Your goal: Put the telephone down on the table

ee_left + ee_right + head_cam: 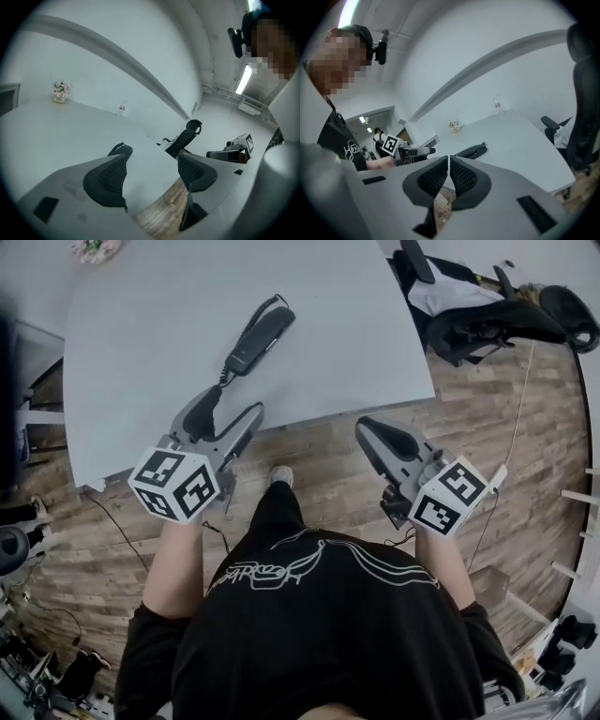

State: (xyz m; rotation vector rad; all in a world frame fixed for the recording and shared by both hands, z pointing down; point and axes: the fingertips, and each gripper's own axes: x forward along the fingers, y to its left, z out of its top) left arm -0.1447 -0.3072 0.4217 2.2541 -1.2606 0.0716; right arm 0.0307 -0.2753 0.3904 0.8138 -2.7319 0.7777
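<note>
On a pale grey rounded table (356, 324), the slim black telephone handset (260, 337) lies flat just beyond the left gripper (230, 413), whose jaws stand wide and empty, while the right gripper (373, 430), nearer right, is closed on nothing; best to lift away clear of the handset's cord (225, 379).

Even soft indoor light, strong fisheye edges, dark corners

In the head view, the left gripper (228, 416) sits at 9 o'clock and points toward 1 o'clock. Its fingers (107, 180) stand wide apart and grip nothing. The right gripper (367, 427) sits at 3 o'clock and points toward 10 o'clock, with its fingers (436, 177) pressed together. Both bare forearms (173, 559) reach forward from black sleeves (150, 634).
</note>
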